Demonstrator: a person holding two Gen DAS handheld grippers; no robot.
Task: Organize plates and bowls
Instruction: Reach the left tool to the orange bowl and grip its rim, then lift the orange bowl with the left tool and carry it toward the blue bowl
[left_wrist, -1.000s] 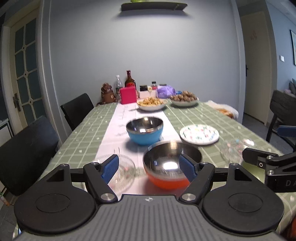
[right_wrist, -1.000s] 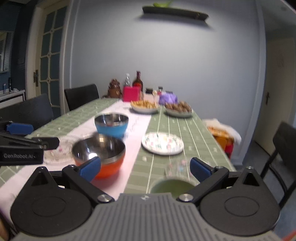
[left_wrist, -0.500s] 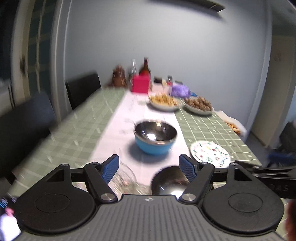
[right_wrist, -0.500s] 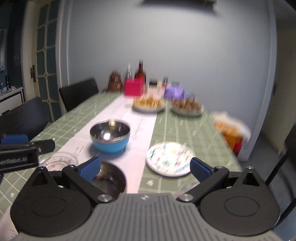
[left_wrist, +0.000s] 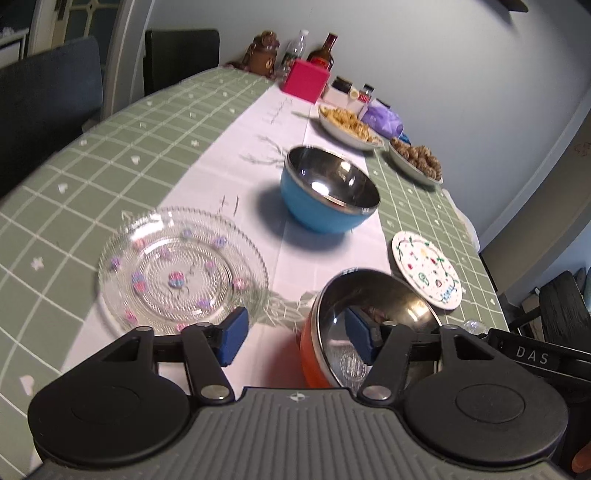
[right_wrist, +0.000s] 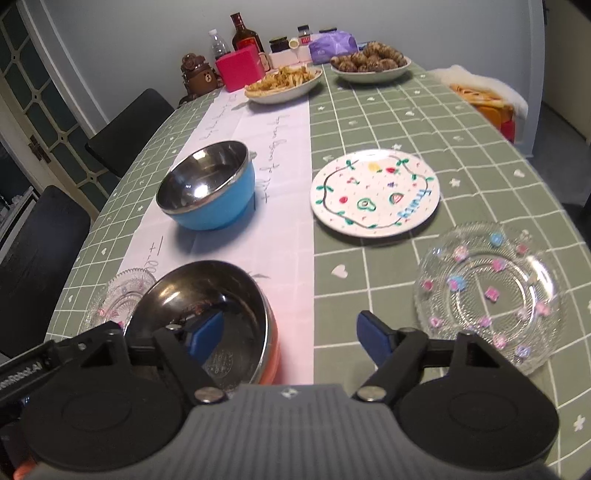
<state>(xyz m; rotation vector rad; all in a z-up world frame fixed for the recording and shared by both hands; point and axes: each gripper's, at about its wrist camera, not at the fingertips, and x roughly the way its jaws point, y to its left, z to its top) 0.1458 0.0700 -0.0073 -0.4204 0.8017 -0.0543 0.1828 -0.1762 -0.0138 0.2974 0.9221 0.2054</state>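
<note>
An orange steel-lined bowl (left_wrist: 373, 325) sits at the near table edge, also in the right wrist view (right_wrist: 207, 314). My left gripper (left_wrist: 295, 339) is open; its right finger hangs inside the bowl, its left finger outside the rim. My right gripper (right_wrist: 291, 338) is open; its left finger hangs inside the same bowl. A blue steel-lined bowl (left_wrist: 325, 188) (right_wrist: 210, 188) stands farther back on the white runner. A clear glass plate (left_wrist: 181, 269) lies left, another (right_wrist: 487, 295) right. A painted white plate (left_wrist: 428, 273) (right_wrist: 375, 192) lies beyond.
Two dishes of food (right_wrist: 284, 83) (right_wrist: 369, 62), a pink box (right_wrist: 238, 68), bottles and jars stand at the far end of the green checked table (right_wrist: 406, 110). Dark chairs (left_wrist: 40, 92) line the left side.
Both grippers have tilted down and come close over the near table edge. Each one now has a finger inside the orange bowl. The bowls and plates have not moved.
</note>
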